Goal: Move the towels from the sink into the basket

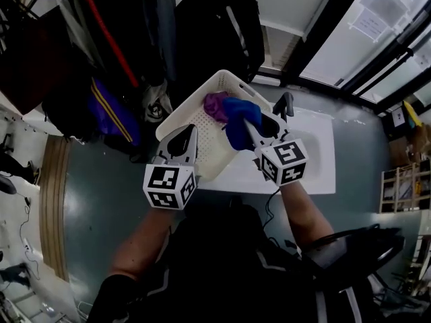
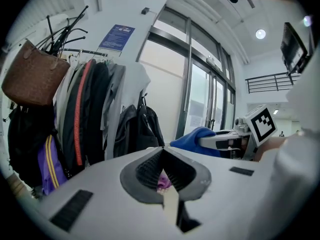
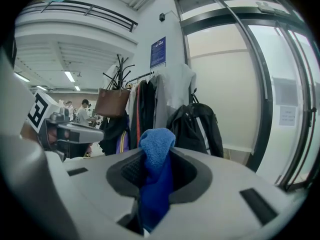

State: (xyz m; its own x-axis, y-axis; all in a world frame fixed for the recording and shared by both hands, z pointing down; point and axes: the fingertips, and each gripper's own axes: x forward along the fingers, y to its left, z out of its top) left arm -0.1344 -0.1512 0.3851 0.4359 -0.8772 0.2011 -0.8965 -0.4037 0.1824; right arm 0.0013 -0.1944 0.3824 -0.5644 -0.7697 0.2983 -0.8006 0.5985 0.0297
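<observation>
**Containers**
- The basket [image 1: 180,113] is white plastic with a perforated floor. In the head view it overlaps the left end of the white sink [image 1: 311,147].
- The purple towel [image 1: 215,105] lies bunched inside the basket, toward its far side. It also shows as a small patch behind the left fingers in the left gripper view [image 2: 162,183].
- The blue towel [image 1: 240,116] hangs over the right-hand part of the basket, just beside the purple towel. Whether it touches the basket floor cannot be determined.
- The visible part of the sink holds no towel.

**Grippers**
- Left gripper [image 1: 184,138]: the fingers are pressed together on a thin white edge of the basket at its near side.
- Right gripper [image 1: 250,130]: the fingers pinch the blue towel [image 3: 156,151]. A fold stands up above them and the rest hangs down between them.

**Labels and writing**
- Each gripper's cube carries black-and-white square markers.
- A blue poster [image 2: 116,37] is fixed to the wall above the coat rack [image 2: 75,59]; its text is too small to read.
- Paper notices [image 1: 369,20] are on the glass doors; their print is likewise illegible.
- A brown bag [image 2: 32,76] hangs on the rack and shows no readable brand.
</observation>
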